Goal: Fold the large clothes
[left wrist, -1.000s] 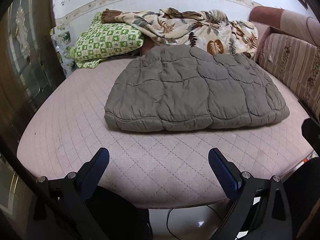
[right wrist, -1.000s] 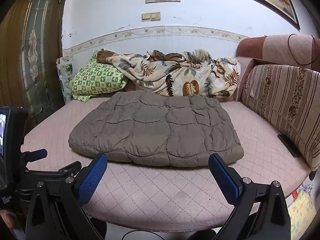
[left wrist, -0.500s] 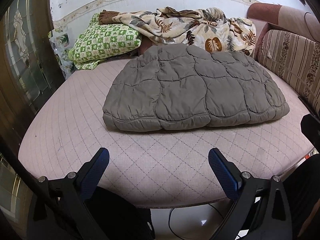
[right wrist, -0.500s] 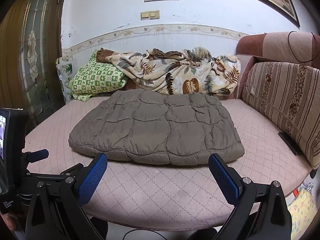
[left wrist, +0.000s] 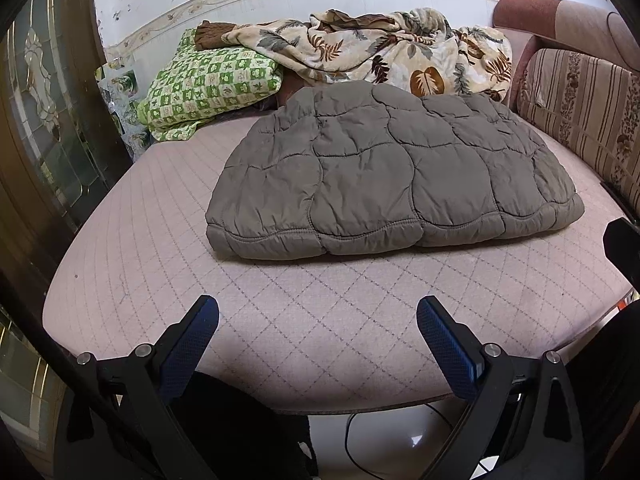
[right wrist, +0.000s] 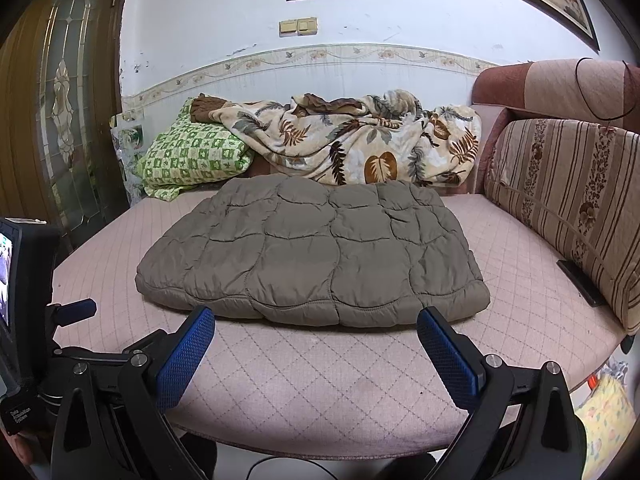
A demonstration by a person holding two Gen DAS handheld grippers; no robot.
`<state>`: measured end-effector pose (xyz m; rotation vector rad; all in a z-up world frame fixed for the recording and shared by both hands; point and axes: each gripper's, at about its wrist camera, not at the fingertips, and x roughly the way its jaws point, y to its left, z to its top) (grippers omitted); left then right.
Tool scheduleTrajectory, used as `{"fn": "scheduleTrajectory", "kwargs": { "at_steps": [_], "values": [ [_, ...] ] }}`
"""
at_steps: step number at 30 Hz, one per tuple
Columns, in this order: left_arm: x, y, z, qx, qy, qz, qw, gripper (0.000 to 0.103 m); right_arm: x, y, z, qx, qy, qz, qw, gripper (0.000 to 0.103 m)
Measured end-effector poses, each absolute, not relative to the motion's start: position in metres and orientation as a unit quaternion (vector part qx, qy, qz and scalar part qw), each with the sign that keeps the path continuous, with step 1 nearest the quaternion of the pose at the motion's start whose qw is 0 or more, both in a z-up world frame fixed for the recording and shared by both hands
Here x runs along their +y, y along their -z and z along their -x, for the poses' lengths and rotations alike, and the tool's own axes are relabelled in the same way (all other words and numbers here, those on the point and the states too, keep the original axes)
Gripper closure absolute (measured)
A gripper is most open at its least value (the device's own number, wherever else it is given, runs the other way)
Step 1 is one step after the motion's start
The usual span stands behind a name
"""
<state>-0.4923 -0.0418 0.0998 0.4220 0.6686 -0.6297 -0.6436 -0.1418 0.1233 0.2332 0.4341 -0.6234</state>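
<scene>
While level above the mattress (left wrist: pixel 168 280): each hand-held gripper (left wrist: pixel 318 322) (right wrist: pixel 316 330) wide, empty, facing the quilted jacket (left wrist: pixel 384 172).

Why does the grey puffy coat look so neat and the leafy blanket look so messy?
The grey quilted coat lies flat and folded in the middle of the bed; the leaf-print blanket is bunched in a heap by the wall. The coat is plain grey; the blanket is cream with brown leaves. Both are soft and rest on the bed.
</scene>
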Motion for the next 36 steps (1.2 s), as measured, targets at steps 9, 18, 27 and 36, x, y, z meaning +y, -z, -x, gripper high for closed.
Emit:
{"fn": "scheduleTrajectory", "kwargs": {
  "at_steps": [9,18,27,36],
  "values": [
    [-0.0463,-0.0982,0.4967,0.314,0.296,-0.217,0.876,0.004,-0.1445,-0.1208,0.6441,0.211,0.307,-0.118,0.92,0.001],
    [-0.049,-0.0956,0.4968,0.316,0.294,-0.222,0.874,0.004,-0.1458,-0.1188,0.645,0.212,0.308,-0.119,0.92,0.001],
    [-0.0517,-0.0954,0.4984,0.311,0.29,-0.227,0.876,0.004,-0.1469,-0.1172,0.645,0.214,0.307,-0.121,0.919,0.001],
    [-0.0515,-0.095,0.4994,0.307,0.291,-0.23,0.877,0.004,-0.146,-0.1153,0.645,0.215,0.307,-0.122,0.919,0.001]
  ]
}}
